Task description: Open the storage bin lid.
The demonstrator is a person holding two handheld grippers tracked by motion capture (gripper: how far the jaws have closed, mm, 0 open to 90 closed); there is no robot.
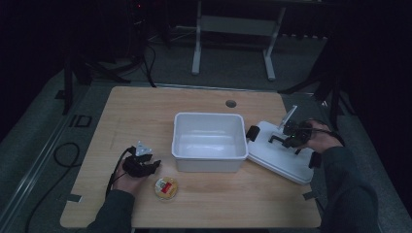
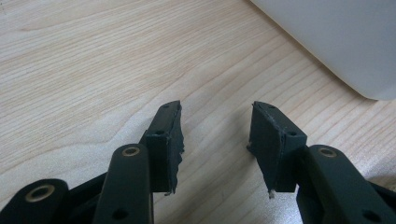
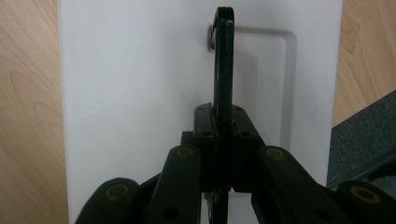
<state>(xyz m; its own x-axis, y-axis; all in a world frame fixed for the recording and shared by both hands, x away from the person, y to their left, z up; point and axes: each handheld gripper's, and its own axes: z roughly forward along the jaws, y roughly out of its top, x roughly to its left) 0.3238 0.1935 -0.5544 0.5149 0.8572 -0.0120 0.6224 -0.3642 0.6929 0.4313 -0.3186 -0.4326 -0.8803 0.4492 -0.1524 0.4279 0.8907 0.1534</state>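
The white bin (image 1: 209,141) sat mid-table (image 1: 145,107), the round cup (image 1: 166,188) at its seven o'clock. At three o'clock lay the white lid (image 1: 279,158); your right tool (image 3: 223,122) had clamped its black handle (image 3: 223,56) (seen edge-on). Your left tool (image 2: 215,140) rested low, half-open, empty.

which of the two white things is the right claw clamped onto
The flat white lid lying right of the open white bin; the right claw pinches the lid's black handle, while the bin stands untouched.
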